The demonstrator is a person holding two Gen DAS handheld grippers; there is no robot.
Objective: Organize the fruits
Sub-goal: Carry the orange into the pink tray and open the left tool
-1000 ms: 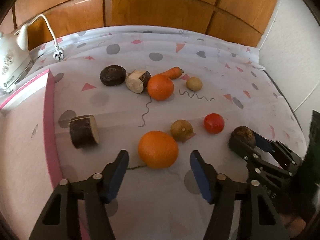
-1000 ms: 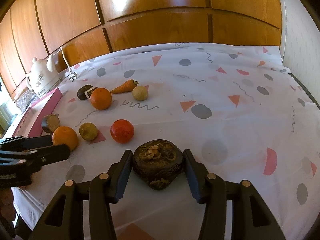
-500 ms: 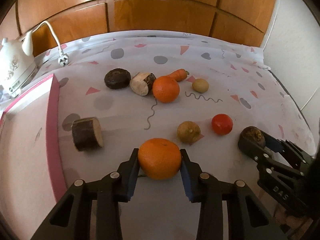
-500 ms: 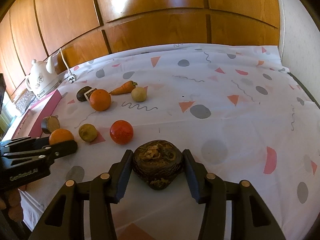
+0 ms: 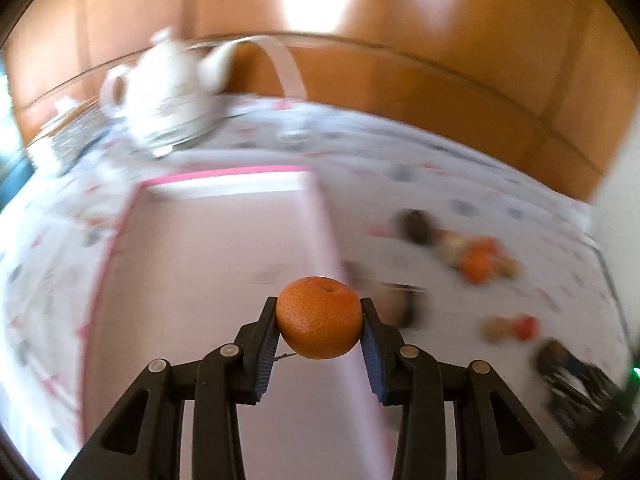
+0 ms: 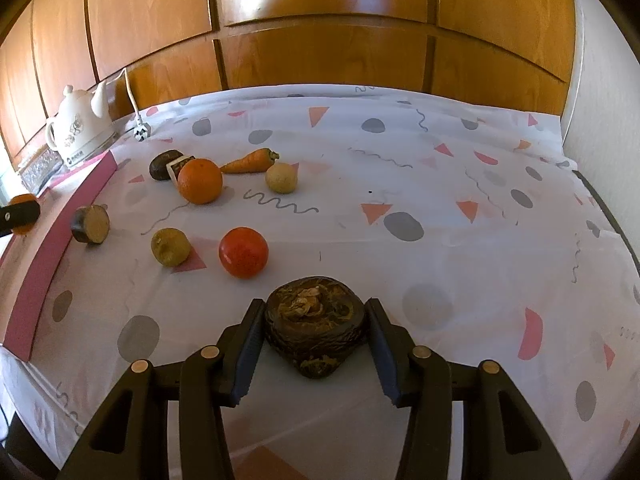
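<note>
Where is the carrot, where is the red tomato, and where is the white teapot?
carrot (image 6: pixel 249 161): right wrist view, middle of its orange body.
red tomato (image 6: pixel 243 252): right wrist view, centre of its round front.
white teapot (image 6: pixel 80 130): right wrist view, middle of its flowered belly.

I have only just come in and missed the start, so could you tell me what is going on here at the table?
A person is sorting fruit with a hand-held claw in each hand. The left claw grips an orange and holds it above the pink tray by the white teapot. The right claw is clamped on a dark, wrinkled fruit low over the patterned tablecloth. Another orange, a red fruit, a carrot and several brownish pieces lie loose on the cloth.
</note>
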